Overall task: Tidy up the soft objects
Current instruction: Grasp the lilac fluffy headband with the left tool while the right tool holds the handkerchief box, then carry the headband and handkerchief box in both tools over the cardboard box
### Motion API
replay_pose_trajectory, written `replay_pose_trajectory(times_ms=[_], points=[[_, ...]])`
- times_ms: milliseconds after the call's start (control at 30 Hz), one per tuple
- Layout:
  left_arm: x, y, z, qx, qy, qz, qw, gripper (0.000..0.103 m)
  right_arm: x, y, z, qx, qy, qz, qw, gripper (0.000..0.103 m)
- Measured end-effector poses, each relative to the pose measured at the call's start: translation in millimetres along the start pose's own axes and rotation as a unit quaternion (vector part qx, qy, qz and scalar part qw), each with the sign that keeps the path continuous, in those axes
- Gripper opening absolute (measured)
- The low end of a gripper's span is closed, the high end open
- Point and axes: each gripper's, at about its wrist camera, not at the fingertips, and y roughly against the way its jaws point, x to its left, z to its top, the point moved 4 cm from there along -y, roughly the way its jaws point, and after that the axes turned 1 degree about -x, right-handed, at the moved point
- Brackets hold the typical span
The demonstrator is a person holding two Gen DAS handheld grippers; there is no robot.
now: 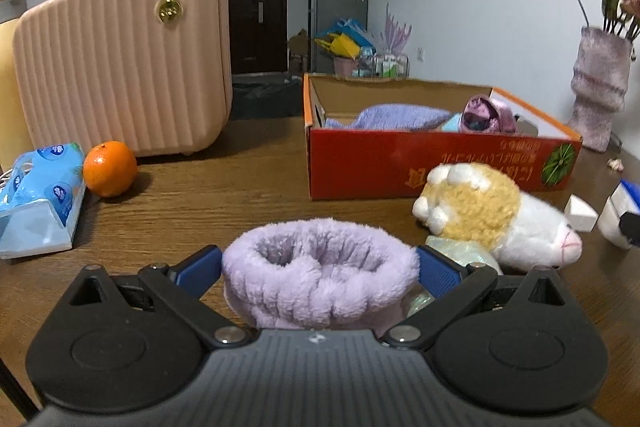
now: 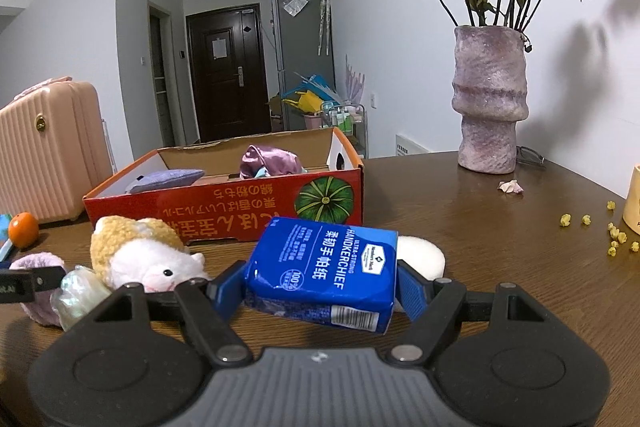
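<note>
My left gripper (image 1: 319, 264) has its blue pads against both sides of a fluffy lilac band (image 1: 320, 281), low over the wooden table (image 1: 208, 203); the band (image 2: 38, 281) also shows at the right wrist view's left edge. Just right of it lie a tan-and-white plush toy (image 1: 492, 215) and a shiny pale pouch (image 1: 460, 251). My right gripper (image 2: 320, 289) is shut on a blue handkerchief pack (image 2: 324, 267), held tilted above the table. Behind both stands a red cardboard box (image 1: 400, 163) holding a lilac cloth (image 1: 396, 117) and a pink satin piece (image 1: 486, 115).
A pink ribbed suitcase (image 1: 124, 55) stands at the back left, with an orange (image 1: 110, 169) and a light-blue tissue pack (image 1: 38, 195) in front of it. At right are a purple vase (image 2: 490, 103) of dried roses, a white puff (image 2: 422, 255), fallen petals and yellow bits (image 2: 614, 241).
</note>
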Motion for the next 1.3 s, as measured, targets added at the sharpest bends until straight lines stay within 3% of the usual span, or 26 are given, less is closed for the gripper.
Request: replay_pose_trajectory(times_ms=[533, 733, 900, 967, 1300], points=[[11, -18, -5, 0.042, 0.031, 0.010, 0.9986, 0.101, 0, -1, -1, 0.002, 0.000, 0.001, 1.000, 0.076], [13, -18, -4, 0.037, 0.034, 0.012, 0.9987, 0.083, 0, -2, -2, 0.001, 0.001, 0.001, 1.000, 0.076], [12, -13, -2, 0.031, 0.033, 0.005, 0.9990, 0.049, 0, -2, -2, 0.001, 0.001, 0.001, 1.000, 0.076], [12, -11, -1, 0.028, 0.033, 0.006, 0.9990, 0.044, 1, -2, -1, 0.000, 0.002, 0.003, 1.000, 0.076], [19, 8, 10, -0.019, 0.052, 0.025, 0.9982, 0.043, 4, 0, 0, -0.007, 0.007, 0.013, 1.000, 0.076]])
